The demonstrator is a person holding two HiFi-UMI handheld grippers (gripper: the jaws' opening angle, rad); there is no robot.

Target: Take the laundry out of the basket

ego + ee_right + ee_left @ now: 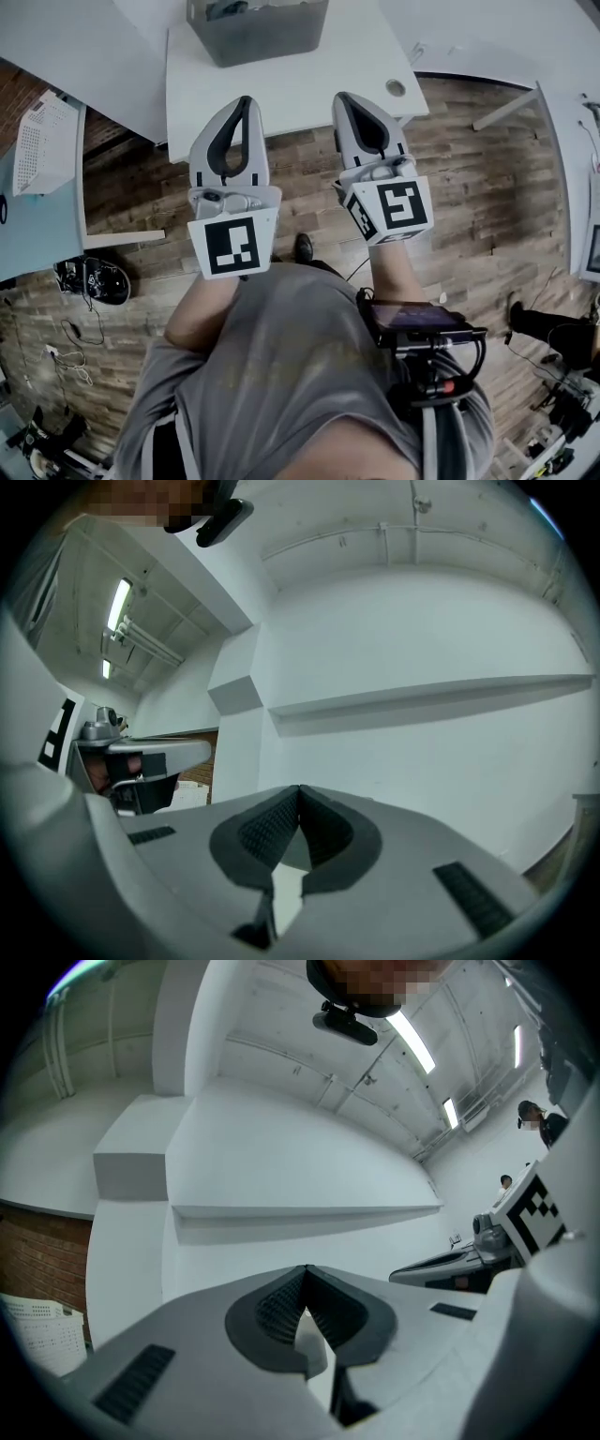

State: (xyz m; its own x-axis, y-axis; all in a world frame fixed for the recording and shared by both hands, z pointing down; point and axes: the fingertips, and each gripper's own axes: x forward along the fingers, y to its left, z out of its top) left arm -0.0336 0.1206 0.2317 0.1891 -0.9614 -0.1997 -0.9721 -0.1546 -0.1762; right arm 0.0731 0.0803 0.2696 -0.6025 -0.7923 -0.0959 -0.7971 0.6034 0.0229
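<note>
Head view: grey basket (262, 42) half beyond top edge, inside indistinct.

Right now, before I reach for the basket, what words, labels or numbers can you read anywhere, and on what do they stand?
No word or number is readable in any view.
Left tool, marker cube: black-and-white square code, no letters.
Right tool, its marker cube: the same kind of code, no letters.
Printed sheet below the brick wall, left gripper view: print too small to read.
</note>
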